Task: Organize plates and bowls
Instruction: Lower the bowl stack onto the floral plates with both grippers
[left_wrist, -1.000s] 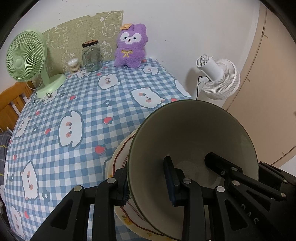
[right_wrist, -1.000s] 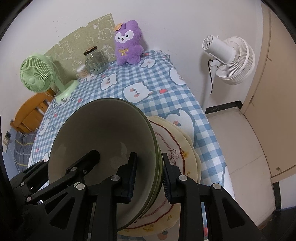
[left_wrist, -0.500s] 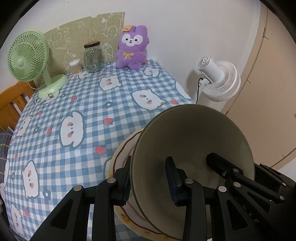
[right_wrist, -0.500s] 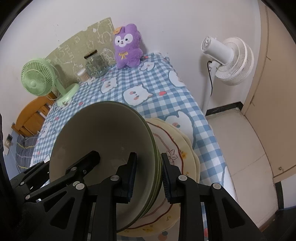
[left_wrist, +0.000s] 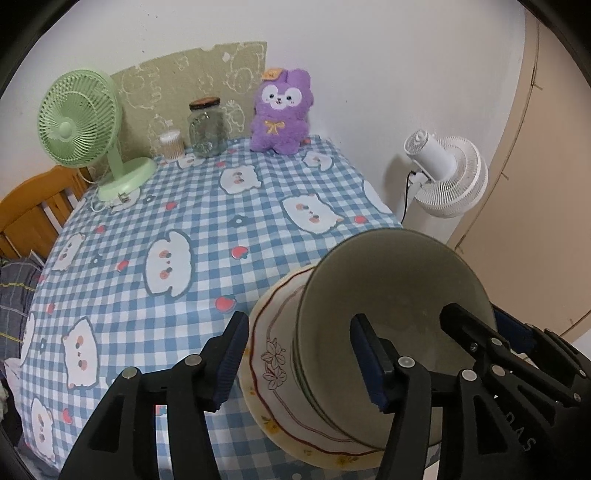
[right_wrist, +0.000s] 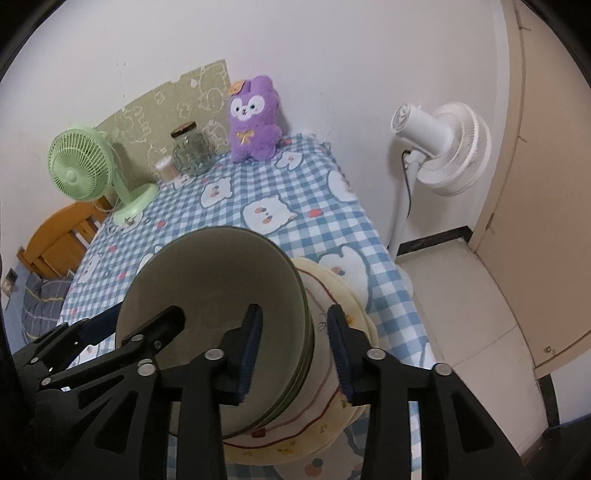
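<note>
A stack of green bowls (right_wrist: 218, 295) sits nested in a cream plate (left_wrist: 273, 354) with a red line and flower print, low and right of centre in the left wrist frame, near the table's front edge. Rims at the stack's side suggest three or four bowls; the exact count is unclear. The left gripper (left_wrist: 299, 358) is spread open astride the rims, as is the right gripper (right_wrist: 295, 345). At upper left stand one glass jar (left_wrist: 207, 127), contents unclear, and one green fan (left_wrist: 79, 118).
</note>
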